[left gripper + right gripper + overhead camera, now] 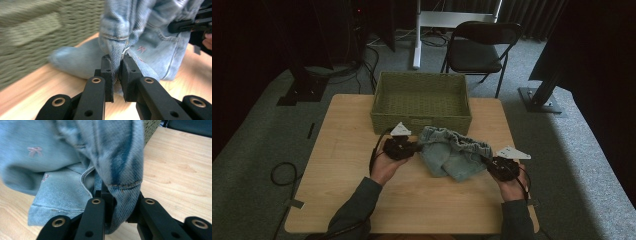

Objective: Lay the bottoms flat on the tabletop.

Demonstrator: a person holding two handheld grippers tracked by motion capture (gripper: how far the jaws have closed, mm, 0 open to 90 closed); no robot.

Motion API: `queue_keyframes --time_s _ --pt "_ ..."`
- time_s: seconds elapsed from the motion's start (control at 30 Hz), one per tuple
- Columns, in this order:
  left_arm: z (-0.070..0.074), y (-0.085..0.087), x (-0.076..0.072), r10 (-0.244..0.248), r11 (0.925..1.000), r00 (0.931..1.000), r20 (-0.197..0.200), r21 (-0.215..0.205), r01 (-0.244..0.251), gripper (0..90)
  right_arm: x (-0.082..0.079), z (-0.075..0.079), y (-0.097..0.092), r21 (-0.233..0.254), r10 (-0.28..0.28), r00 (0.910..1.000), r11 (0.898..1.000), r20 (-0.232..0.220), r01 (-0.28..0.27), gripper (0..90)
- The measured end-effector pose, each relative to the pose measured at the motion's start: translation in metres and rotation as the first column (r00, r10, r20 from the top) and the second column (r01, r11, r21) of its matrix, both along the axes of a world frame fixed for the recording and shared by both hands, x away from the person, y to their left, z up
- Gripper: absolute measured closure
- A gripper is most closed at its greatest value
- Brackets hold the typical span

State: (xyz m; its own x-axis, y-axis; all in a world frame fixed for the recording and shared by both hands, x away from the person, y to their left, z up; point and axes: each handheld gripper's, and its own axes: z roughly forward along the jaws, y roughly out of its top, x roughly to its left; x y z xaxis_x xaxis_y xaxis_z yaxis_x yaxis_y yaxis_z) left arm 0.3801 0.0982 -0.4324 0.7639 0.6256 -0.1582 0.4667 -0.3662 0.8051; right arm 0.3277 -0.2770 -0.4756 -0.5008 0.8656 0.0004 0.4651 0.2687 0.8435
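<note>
A small pair of light blue denim shorts (453, 152) with an elastic waist hangs crumpled between my two grippers, just in front of the woven basket (384, 120). My left gripper (416, 147) is shut on the left end of the denim shorts (140, 32), the fabric pinched between its pads. My right gripper (488, 162) is shut on a fold at the right end of the denim shorts (50, 192). Small pink bows are stitched on the cloth. In the left gripper view the right gripper (175, 26) shows at the upper right edge.
The olive woven basket stands at the far middle of the wooden table (337, 175). Beyond the table are a black folding chair (479, 47), a white stand leg (416, 35) and dark equipment bases on grey carpet. A cable loop (282, 172) lies on the floor at left.
</note>
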Motion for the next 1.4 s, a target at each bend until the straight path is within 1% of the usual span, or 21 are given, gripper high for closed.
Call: queue_keyframes --time_s 0.07,0.13,0.2,0.23,0.33,0.4,0.47,0.5,0.57,0.67,0.7,0.8,0.83,0.9,0.97,1.03,1.1,1.2,1.23,1.3,1.4 --pt "0.006 0.011 0.001 0.015 0.9999 0.9998 0.008 0.003 -0.015 82.2 0.003 0.004 0.002 0.005 0.007 1.0000 1.000 0.002 -0.007 83.0" --pt "0.009 0.021 0.005 0.049 0.9988 0.9988 0.010 -0.004 -0.049 82.2 0.008 0.007 0.005 0.007 0.012 0.9999 1.000 0.004 -0.012 83.2" --pt "0.008 0.024 0.012 0.087 0.9960 0.9961 0.017 0.019 -0.087 81.9 0.017 0.007 0.009 -0.002 0.013 0.9999 1.000 -0.005 -0.013 82.7" --pt "0.002 0.024 0.020 0.113 0.9924 0.9935 0.012 0.048 -0.114 81.6 0.020 0.006 0.011 -0.008 0.012 0.9999 1.000 -0.011 -0.012 82.0" --pt "-0.013 0.021 0.034 0.141 0.9875 0.9899 -0.016 0.074 -0.139 77.9 0.038 -0.003 0.021 -0.069 -0.011 0.9989 0.998 -0.046 0.008 80.3" --pt "-0.020 0.021 0.038 0.160 0.9849 0.9867 -0.024 0.070 -0.158 71.7 0.049 -0.011 0.023 -0.088 -0.040 0.9964 0.996 -0.074 0.034 79.3" --pt "-0.021 0.025 0.037 0.172 0.9843 0.9846 -0.031 0.045 -0.171 63.4 0.057 -0.017 0.020 -0.080 -0.062 0.9932 0.995 -0.099 0.054 78.3" --pt "-0.020 0.026 0.035 0.174 0.9843 0.9842 -0.031 0.035 -0.173 62.5 0.060 -0.019 0.018 -0.067 -0.068 0.9918 0.996 -0.108 0.061 77.0" --pt "-0.018 0.027 0.028 0.176 0.9835 0.9842 -0.020 0.047 -0.175 60.2 0.063 -0.021 0.015 -0.062 -0.082 0.9895 0.995 -0.119 0.075 75.9" --pt "-0.015 0.022 0.011 0.154 0.9863 0.9880 -0.012 0.061 -0.153 57.9 0.064 -0.022 0.013 -0.063 -0.084 0.9887 0.995 -0.124 0.077 74.4" --pt "-0.016 0.019 0.004 0.139 0.9889 0.9901 -0.016 0.054 -0.138 57.3 0.064 -0.022 0.013 -0.064 -0.085 0.9886 0.995 -0.124 0.077 74.3" --pt "-0.025 0.006 -0.016 0.105 0.9924 0.9940 -0.028 0.067 -0.103 54.7 0.064 -0.022 0.014 -0.064 -0.087 0.9889 0.995 -0.120 0.080 74.0" --pt "-0.030 0.003 -0.021 0.099 0.9930 0.9943 -0.039 0.068 -0.096 53.4 0.063 -0.022 0.014 -0.063 -0.088 0.9889 0.995 -0.120 0.081 73.7" --pt "-0.040 -0.004 -0.028 0.087 0.9950 0.9924 -0.086 0.057 -0.083 52.1 0.063 -0.022 0.014 -0.064 -0.090 0.9886 0.994 -0.120 0.083 71.9" --pt "-0.051 -0.013 -0.033 0.077 0.9944 0.9913 -0.106 0.080 -0.069 48.8 0.062 -0.021 0.015 -0.069 -0.094 0.9883 0.994 -0.120 0.086 70.5" --pt "-0.060 -0.021 -0.035 0.073 0.9950 0.9879 -0.137 0.078 -0.063 43.1 0.061 -0.020 0.015 -0.072 -0.096 0.9885 0.994 -0.117 0.088 69.3" --pt "-0.070 -0.028 -0.035 0.075 0.9940 0.9827 -0.170 0.092 -0.060 37.8 0.060 -0.019 0.015 -0.074 -0.092 0.9891 0.994 -0.115 0.084 68.8" --pt "-0.080 -0.037 -0.034 0.066 0.9925 0.9779 -0.199 0.114 -0.044 35.0 0.059 -0.019 0.016 -0.073 -0.093 0.9892 0.994 -0.113 0.085 67.0" --pt "-0.082 -0.039 -0.032 0.062 0.9926 0.9757 -0.210 0.116 -0.038 37.4 0.058 -0.018 0.016 -0.074 -0.094 0.9893 0.994 -0.112 0.086 65.4" --pt "-0.083 -0.042 -0.028 0.069 0.9920 0.9750 -0.211 0.118 -0.045 53.2 0.056 -0.017 0.017 -0.073 -0.096 0.9892 0.993 -0.111 0.088 59.5" --pt "-0.079 -0.043 -0.024 0.067 0.9946 0.9747 -0.213 0.092 -0.048 75.2 0.048 -0.014 0.017 -0.073 -0.094 0.9912 0.993 -0.093 0.087 51.3"
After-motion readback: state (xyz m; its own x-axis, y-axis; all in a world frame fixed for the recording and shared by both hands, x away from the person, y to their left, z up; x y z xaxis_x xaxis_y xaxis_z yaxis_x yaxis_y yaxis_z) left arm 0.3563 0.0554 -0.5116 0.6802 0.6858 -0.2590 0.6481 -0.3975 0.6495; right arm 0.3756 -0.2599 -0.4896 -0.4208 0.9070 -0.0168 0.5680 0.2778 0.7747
